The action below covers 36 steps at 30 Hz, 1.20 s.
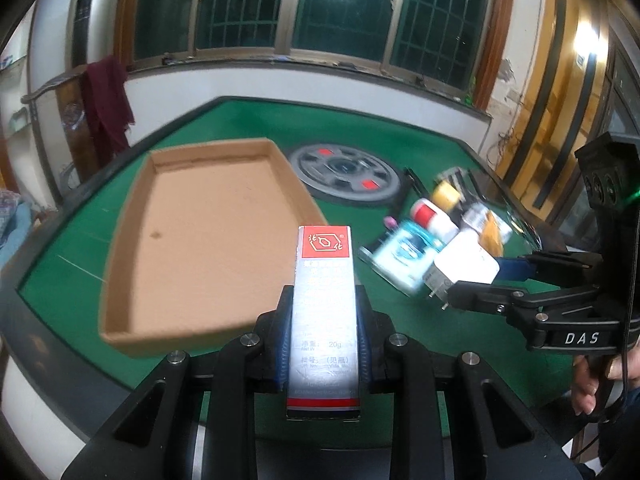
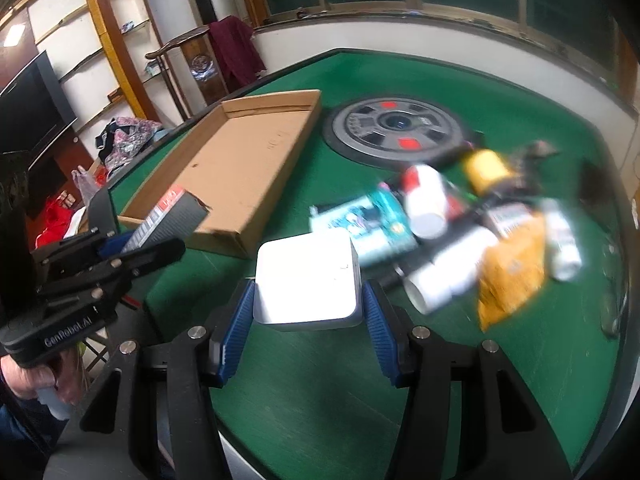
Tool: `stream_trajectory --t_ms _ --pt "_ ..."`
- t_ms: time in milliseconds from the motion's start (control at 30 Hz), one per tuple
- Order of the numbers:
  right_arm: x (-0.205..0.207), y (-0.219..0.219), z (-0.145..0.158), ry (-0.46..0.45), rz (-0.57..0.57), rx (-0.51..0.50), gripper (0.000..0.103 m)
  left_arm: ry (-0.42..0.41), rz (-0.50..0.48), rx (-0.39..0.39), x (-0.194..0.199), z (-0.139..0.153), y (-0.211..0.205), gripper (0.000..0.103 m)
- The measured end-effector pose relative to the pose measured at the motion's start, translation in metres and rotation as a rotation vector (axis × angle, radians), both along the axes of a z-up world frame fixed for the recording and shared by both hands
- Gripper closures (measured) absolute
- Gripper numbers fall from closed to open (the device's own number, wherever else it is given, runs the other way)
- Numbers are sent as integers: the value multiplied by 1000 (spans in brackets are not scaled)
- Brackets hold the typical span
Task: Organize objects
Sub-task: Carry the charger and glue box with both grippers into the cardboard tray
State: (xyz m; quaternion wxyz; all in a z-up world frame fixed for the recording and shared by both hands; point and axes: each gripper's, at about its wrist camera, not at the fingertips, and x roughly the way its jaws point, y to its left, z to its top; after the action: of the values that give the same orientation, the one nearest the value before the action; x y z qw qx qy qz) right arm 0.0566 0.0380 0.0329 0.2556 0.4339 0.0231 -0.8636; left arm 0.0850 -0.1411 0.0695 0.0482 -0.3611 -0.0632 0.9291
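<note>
In front of me the green table [image 1: 360,128] has a dark raised rim. Behind it the white wall [image 1: 304,84] carries wide windows [image 1: 328,8] with bars, dark outside. A dark red cloth [image 1: 108,100] hangs over a wooden stand. On my left are white shelves [image 2: 100,20] and a black television [image 2: 28,104].

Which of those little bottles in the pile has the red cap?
The white bottle lying on its side beside the teal box. The bottle behind it has a yellow cap instead; the rest of the pile is too blurred to show other caps.
</note>
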Motion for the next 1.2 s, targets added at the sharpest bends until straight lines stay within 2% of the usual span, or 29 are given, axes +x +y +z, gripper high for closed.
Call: stream_trajectory --t_ms 133,300,433,633,900,1200 --pt "-23 -28 12 -40 31 -11 50 10 42 -19 -14 14 -34 80" --pt "-60 -71 18 -81 61 -19 50 -28 84 -20 -60 21 -72 80" --pt "-98 -105 17 -126 70 -40 50 -74 112 -25 -99 10 -97 80" --pt "-153 -141 5 -157 31 -43 50 -152 159 8 -151 -16 -131 80" --pt "-225 -164 -23 -254 -67 -90 50 -213 205 -6 -180 -35 -153 80" --pt "-259 -187 -42 -288 -113 -101 50 -265 205 -27 -193 -52 -150 80"
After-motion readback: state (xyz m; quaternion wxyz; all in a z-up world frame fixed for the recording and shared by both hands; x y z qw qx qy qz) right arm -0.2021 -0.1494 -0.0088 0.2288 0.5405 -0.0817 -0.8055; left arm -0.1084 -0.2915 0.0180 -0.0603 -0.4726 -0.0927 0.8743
